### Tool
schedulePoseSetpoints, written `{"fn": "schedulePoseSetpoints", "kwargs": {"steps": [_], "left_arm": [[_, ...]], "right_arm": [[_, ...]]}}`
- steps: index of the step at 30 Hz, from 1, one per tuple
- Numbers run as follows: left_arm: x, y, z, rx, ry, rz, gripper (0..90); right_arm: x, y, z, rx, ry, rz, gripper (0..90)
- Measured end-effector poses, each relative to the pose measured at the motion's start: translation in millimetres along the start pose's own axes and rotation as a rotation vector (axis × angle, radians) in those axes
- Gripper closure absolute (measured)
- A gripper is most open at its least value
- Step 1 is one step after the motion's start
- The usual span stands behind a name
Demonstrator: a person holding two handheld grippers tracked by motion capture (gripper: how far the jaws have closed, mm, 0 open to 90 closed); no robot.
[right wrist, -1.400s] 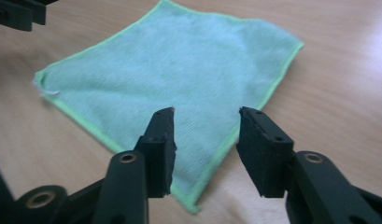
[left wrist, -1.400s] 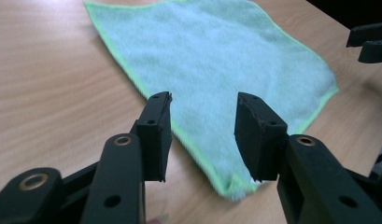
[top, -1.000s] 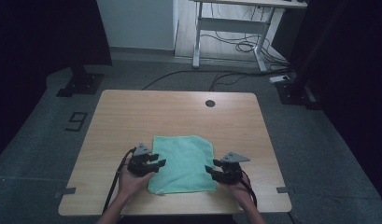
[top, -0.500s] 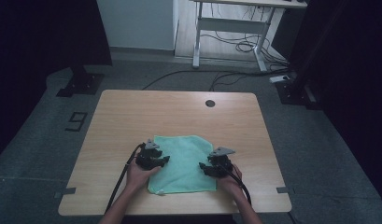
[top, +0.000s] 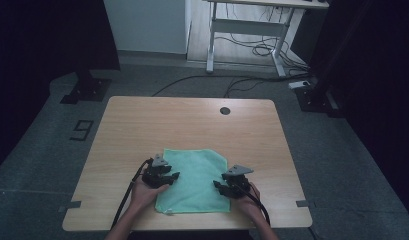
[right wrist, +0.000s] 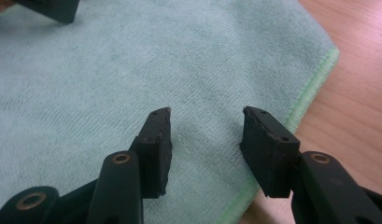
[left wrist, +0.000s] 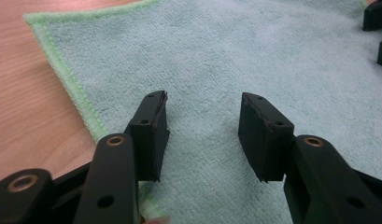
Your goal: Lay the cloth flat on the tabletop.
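Note:
A mint-green cloth (top: 194, 182) lies flat on the near half of the wooden table (top: 192, 120). My left gripper (top: 175, 175) hovers over its left edge, jaws open, with the bare cloth (left wrist: 226, 46) under the fingertips in the left gripper view and nothing pinched; left gripper (left wrist: 202, 100). My right gripper (top: 217, 184) sits over the cloth's right side near the stitched edge. Its jaws have just been closing a little but stand apart over the cloth (right wrist: 109, 60), gripping nothing; right gripper (right wrist: 207, 114).
A round cable hole (top: 225, 110) marks the table's far edge. Beyond the table stand a white desk frame (top: 244, 30) with loose cables on the floor and dark stands at both sides. Bare wood surrounds the cloth.
Both grippers have shifted inward from beside the cloth's left and right edges to over the cloth. The cloth stays flat on the table.

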State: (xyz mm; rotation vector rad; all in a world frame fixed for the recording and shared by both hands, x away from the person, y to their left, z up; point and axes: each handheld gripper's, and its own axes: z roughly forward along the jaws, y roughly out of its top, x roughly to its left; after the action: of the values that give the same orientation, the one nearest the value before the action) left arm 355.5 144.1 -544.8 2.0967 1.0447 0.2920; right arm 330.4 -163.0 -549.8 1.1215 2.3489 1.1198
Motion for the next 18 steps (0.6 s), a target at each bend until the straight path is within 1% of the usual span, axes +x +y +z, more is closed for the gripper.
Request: {"fn": "schedulePoseSetpoints", "kwargs": {"steps": [2,4,6,8,9,10,11,14,16,18], "left_arm": [[-0.4,-0.8,-0.3,-0.003,0.001,0.004,51.7],[-0.3,-0.7,-0.3,-0.003,0.002,0.002,51.7],[-1.0,-1.3,-0.1,-0.007,0.006,0.0,51.5],[-1.9,-2.2,0.0,-0.012,0.011,0.002,51.4],[-2.3,-2.1,0.0,-0.01,0.013,0.007,51.0],[-2.5,-2.0,0.0,-0.009,0.014,0.009,51.0],[-2.5,-2.1,0.0,-0.009,0.014,0.008,50.9],[-2.2,-2.1,0.0,-0.009,0.012,0.01,50.9],[-1.3,-2.1,-0.1,-0.01,0.006,0.01,50.9],[-1.0,-2.2,-0.3,-0.01,0.003,0.007,50.9]], "right_arm": [[1.6,-0.6,-1.9,0.01,0.007,-0.011,52.0],[-0.6,0.9,-2.1,0.016,0.022,-0.002,50.9],[-4.7,4.0,-2.4,-0.001,0.004,0.004,50.7],[-13.8,11.2,-4.2,-0.043,-0.02,0.034,50.7],[-22.2,19.1,-4.6,-0.058,-0.049,0.049,50.7],[-22.2,19.1,-4.6,-0.058,-0.049,0.049,50.7],[-25.1,21.9,-4.1,-0.06,-0.062,0.05,50.7],[-38.7,32.5,1.5,-0.061,-0.089,0.066,50.6],[-46.5,38.9,8.2,-0.053,-0.087,0.08,50.3],[-50.1,42.5,13.6,-0.044,-0.09,0.085,50.1]]}}
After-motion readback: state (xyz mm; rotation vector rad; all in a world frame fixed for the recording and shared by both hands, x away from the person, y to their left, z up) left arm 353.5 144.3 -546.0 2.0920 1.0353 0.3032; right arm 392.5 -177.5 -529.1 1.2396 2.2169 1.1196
